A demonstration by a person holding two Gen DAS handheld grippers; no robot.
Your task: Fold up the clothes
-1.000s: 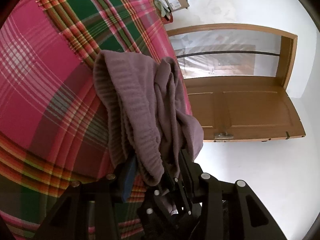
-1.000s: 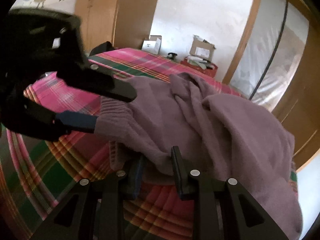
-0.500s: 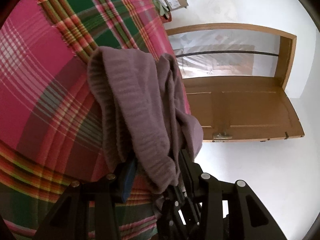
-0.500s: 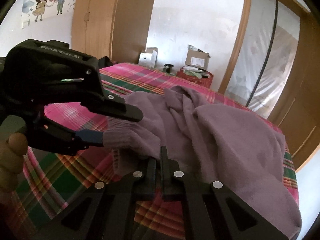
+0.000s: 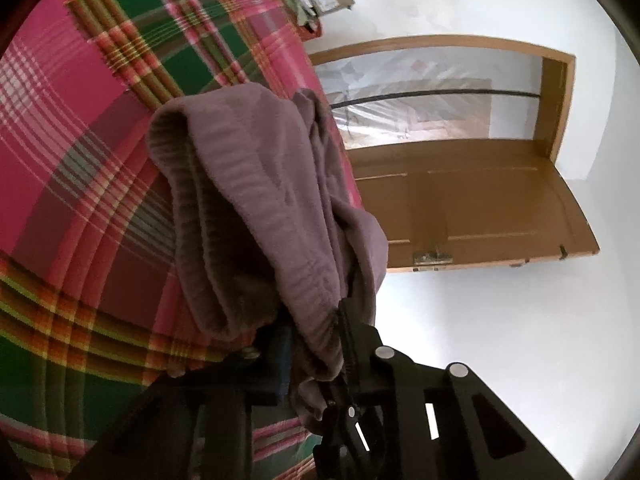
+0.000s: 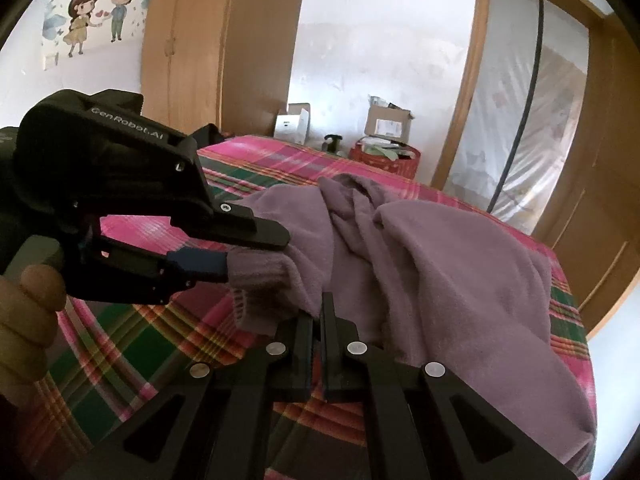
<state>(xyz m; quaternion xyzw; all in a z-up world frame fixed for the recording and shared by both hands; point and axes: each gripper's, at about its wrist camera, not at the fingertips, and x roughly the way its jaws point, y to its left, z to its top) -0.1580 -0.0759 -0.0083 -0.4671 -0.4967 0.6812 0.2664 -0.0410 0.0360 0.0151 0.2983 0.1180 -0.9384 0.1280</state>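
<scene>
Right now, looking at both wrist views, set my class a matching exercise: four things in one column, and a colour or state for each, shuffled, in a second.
Things
1. sweater
2. bedspread
3. right gripper
4. door

Descriptions
A. brown wood, standing open
B. mauve knit, bunched on the bed
C. pink and green plaid
D. jaws together on a fold of cloth

Pairs: 1-B, 2-C, 3-D, 4-A
</scene>
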